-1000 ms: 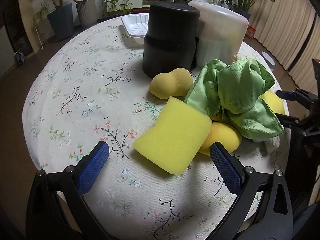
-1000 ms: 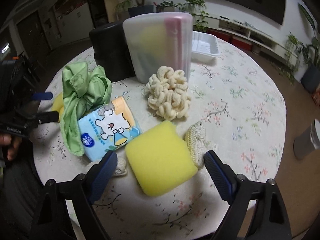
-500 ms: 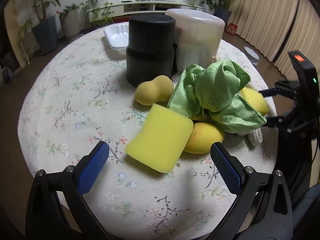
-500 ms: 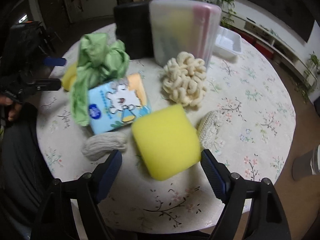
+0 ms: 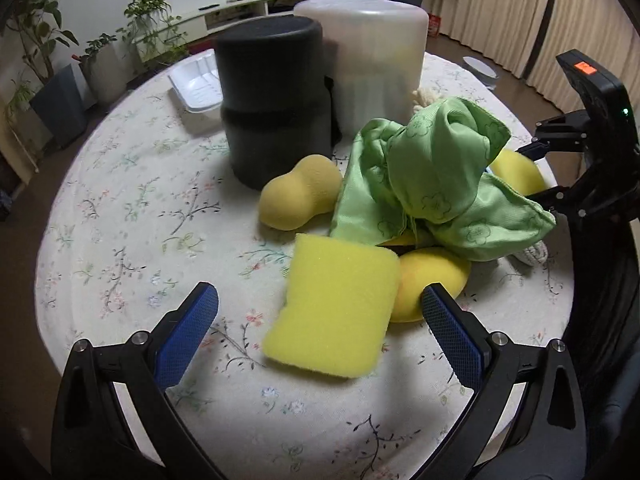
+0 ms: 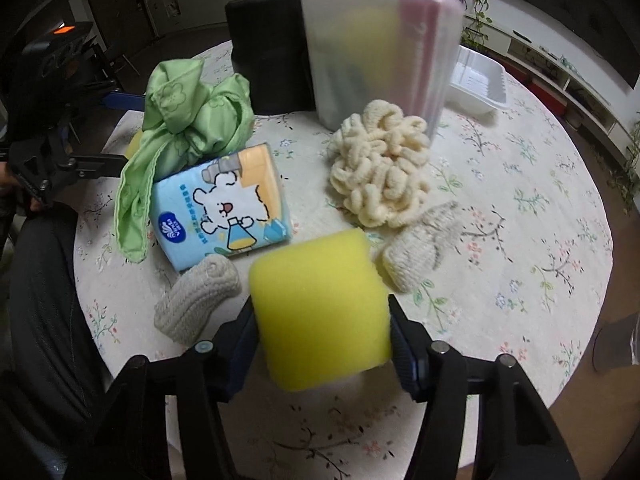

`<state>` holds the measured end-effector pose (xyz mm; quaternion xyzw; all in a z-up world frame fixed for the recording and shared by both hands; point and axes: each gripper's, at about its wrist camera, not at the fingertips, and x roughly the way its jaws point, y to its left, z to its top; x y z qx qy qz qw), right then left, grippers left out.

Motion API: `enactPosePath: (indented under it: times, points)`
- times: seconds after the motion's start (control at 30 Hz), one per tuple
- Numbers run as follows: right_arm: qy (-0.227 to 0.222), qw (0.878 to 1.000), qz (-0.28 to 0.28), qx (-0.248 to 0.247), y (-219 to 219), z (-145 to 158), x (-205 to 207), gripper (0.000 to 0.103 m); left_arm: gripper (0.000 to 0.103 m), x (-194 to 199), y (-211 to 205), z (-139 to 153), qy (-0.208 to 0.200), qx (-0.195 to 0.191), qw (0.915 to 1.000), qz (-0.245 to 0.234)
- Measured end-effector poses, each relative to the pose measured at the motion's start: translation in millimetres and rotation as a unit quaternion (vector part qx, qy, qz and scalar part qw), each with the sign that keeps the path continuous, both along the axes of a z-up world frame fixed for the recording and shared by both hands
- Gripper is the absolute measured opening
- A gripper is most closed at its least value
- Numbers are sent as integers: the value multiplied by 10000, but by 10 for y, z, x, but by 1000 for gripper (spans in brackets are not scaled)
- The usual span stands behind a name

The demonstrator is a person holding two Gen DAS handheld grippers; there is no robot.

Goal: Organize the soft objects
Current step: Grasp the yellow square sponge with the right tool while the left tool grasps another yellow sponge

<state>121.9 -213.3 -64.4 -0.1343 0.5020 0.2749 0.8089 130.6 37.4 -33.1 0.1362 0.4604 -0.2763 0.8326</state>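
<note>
My right gripper is shut on a yellow sponge block, its blue pads pressing both sides. Beyond it lie a blue tissue pack, a green cloth, a cream chenille mop head and two knitted grey pieces. My left gripper is open, its pads on either side of another yellow sponge block without touching it. The green cloth lies behind it, over rounded yellow sponges.
A black tub and a frosted white bin stand upside down at the table's middle. A white tray lies behind them. The round floral table drops off close below both grippers.
My right gripper has closed on the yellow sponge block and the view has drawn nearer. The left gripper has swung a little and come closer to its sponge, still open.
</note>
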Motion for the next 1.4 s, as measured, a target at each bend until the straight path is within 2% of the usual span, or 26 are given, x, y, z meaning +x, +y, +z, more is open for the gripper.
enactPosePath:
  times: [0.13, 0.23, 0.33, 0.5, 0.57, 0.67, 0.77, 0.87, 0.93, 1.0, 1.1, 1.17, 1.2, 1.27, 1.4]
  points:
    - [-49, 9999, 78, -85, 6, -1, -38, 60, 103, -11, -10, 14, 9, 68, 9998, -166]
    - [-25, 10000, 71, 20, -8, -1, -53, 60, 103, -103, 44, 94, -191, 313, 9986, -384]
    - [-8, 10000, 47, 66, -7, 19, -85, 60, 103, -143, 99, 105, -73, 310, 9979, -560]
    - [9, 10000, 84, 38, 37, 17, -82, 60, 103, -152, -147, -120, -73, 912, 9914, -934]
    - [3, 10000, 80, 13, 63, 17, -87, 60, 103, -91, -219, -205, -82, 1117, 9895, -916]
    - [14, 10000, 52, 17, 70, 22, -100, 60, 102, 47, -169, -220, 73, 796, 9939, -760]
    - [34, 10000, 27, 35, 71, 17, -73, 60, 95, 90, -55, -238, 353, 375, 9964, -671]
    - [39, 10000, 31, 46, 67, 16, -68, 60, 87, 50, 18, -209, 308, 295, 9975, -559]
    - [45, 10000, 26, 57, 61, 15, -56, 60, 78, 44, 85, -175, 331, 177, 9984, -415]
    - [45, 10000, 15, 51, 57, 15, -48, 60, 77, 71, 124, -150, 394, 65, 9988, -300]
    - [31, 10000, -11, 19, 79, 15, -59, 60, 76, 89, 107, -160, 341, 193, 9989, -241]
    - [25, 10000, -36, 4, 90, 12, -71, 60, 64, 68, 89, -140, 263, 284, 9992, -122]
    - [22, 10000, -53, -6, 97, 11, -80, 60, 50, 77, 74, -133, 237, 256, 9994, -15]
    - [13, 10000, -79, -25, 111, 11, -104, 60, 49, 96, 71, -137, 288, 132, 9994, 116]
    - [5, 9999, -134, -30, 127, 2, -135, 60, 46, 77, 107, -97, 267, 155, 9991, 283]
